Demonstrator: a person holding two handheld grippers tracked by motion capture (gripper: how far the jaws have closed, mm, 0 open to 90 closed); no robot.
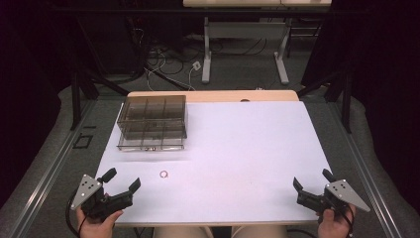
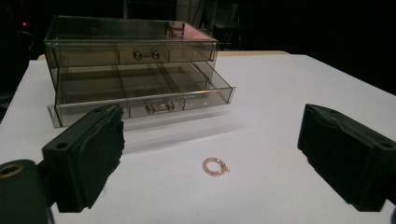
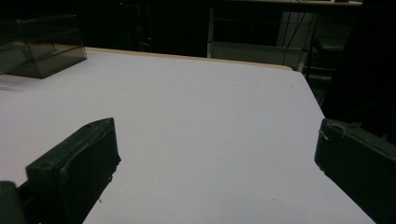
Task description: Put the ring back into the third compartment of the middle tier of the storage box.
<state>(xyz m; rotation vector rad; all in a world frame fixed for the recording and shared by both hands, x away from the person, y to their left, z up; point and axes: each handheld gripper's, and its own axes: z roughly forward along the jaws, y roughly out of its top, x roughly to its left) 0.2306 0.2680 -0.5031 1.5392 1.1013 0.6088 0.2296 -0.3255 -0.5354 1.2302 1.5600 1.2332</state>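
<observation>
Left gripper (image 1: 120, 181) sits at the near-left corner of the table (image 1: 247, 148), jaws spread wide, nothing between them. Right gripper (image 1: 312, 184) at the near-right corner, jaws likewise wide apart and empty.

Ring (image 1: 164, 174): small pinkish beaded loop, lying flat on the white top, apart from everything. From the left gripper it lies ahead and slightly to the right; in the left gripper view the ring (image 2: 215, 166) falls between the two jaws but beyond their tips, not yet inside the gap. Being a round loop it has no real long axis, so I judge that jaw orientation matters little; approach height matters more, since it lies flat against the surface.

Left gripper is clearly the nearer one. The right is well apart from the ring, across most of the table's width.

Drawer box (image 1: 152, 122): clear smoky plastic, two tiers, standing at the far left of the table beyond the ring. Lower drawer (image 2: 140, 93) is pulled out toward me, its compartments open from above; upper drawer shut. I take that drawer as the likely destination, though that is a judgement.

Surface: plain white, matte, bare apart from ring and box. Room dark; table legs and cables on the floor beyond the far edge.
</observation>
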